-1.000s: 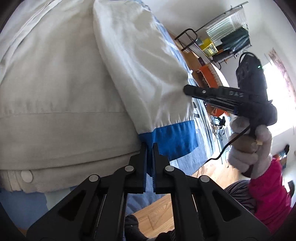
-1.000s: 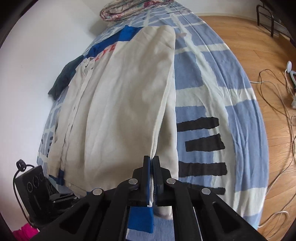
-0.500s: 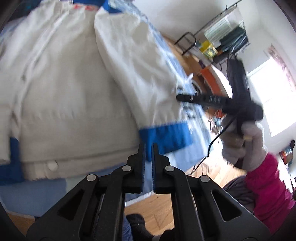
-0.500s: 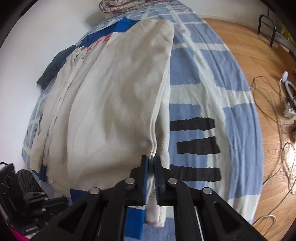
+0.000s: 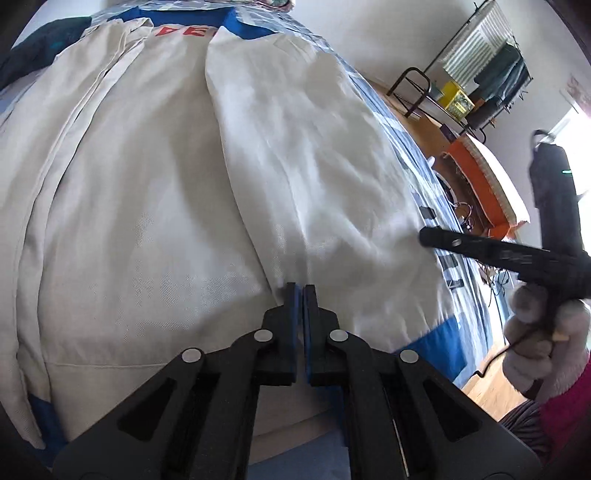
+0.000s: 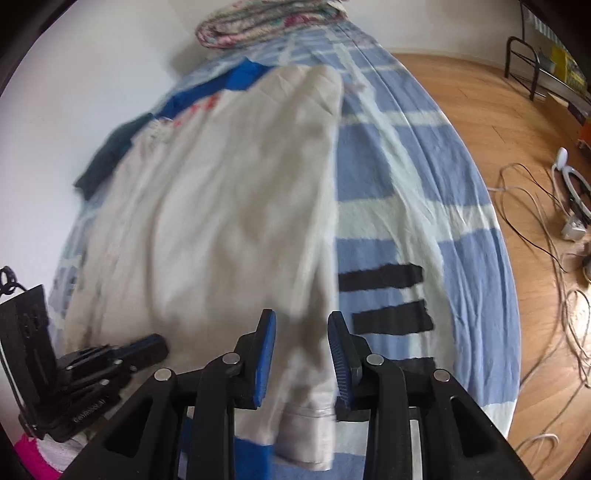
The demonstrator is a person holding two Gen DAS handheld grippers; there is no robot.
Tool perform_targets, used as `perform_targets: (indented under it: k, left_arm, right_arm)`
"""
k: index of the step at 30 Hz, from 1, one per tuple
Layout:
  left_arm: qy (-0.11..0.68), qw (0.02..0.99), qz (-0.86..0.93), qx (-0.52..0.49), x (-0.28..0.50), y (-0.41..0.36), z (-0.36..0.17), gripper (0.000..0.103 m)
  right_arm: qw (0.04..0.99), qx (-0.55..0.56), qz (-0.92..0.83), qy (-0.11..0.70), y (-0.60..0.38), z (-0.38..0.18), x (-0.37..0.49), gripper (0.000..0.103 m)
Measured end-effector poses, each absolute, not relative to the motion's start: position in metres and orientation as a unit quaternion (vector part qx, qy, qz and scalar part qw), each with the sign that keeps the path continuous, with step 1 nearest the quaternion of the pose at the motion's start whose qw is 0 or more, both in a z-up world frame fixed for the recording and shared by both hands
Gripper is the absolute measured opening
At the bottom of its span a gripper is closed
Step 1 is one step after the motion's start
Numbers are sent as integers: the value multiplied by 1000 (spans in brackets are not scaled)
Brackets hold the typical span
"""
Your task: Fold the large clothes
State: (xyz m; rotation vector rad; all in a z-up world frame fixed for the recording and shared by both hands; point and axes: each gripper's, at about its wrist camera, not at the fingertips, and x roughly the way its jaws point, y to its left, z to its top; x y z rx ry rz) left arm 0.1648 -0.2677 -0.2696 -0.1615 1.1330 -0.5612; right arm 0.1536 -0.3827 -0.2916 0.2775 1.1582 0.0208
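A large cream jacket with blue trim lies spread on the bed, and one sleeve is folded over its body. The sleeve's blue cuff rests near the bed's edge. My left gripper hovers over the sleeve, shut, with nothing visible between its fingers. In the right wrist view my right gripper has its jaws opening. The jacket's sleeve edge lies between the blue pads, loose and not pressed. My left gripper shows at the lower left of that view.
The blue-and-white bed cover has black stripes to the right of the jacket. A folded quilt and a dark garment lie at the far end. Cables trail on the wooden floor. A gloved hand holds the right gripper.
The right jaws have parted and let go of the sleeve edge. The left gripper has left the blue cuff and now sits over the middle of the sleeve, still shut.
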Motion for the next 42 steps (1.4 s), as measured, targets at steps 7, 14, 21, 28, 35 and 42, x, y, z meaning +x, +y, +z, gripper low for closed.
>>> perform_targets:
  k: [7, 14, 21, 28, 35, 42]
  left_arm:
    - [506, 808, -296, -64, 140, -280, -246, 2]
    - [496, 784, -373, -9, 99, -352, -231, 54]
    - [517, 779, -350, 57, 93, -417, -250, 63]
    - [502, 788, -340, 109, 88, -438, -260, 74]
    - [506, 778, -363, 76, 106, -410, -259, 13]
    - [537, 742, -389, -100, 131, -361, -245, 8]
  right_arm:
    - [854, 176, 18, 490, -406, -256, 138, 33]
    - [884, 230, 21, 407, -434, -198, 108, 42]
    - [900, 267, 11, 344, -459, -163, 88, 47]
    - [896, 303, 0, 325, -475, -160, 86, 47]
    - [892, 321, 6, 319, -476, -161, 92, 47]
    - [873, 324, 11, 364, -475, -187, 126, 55]
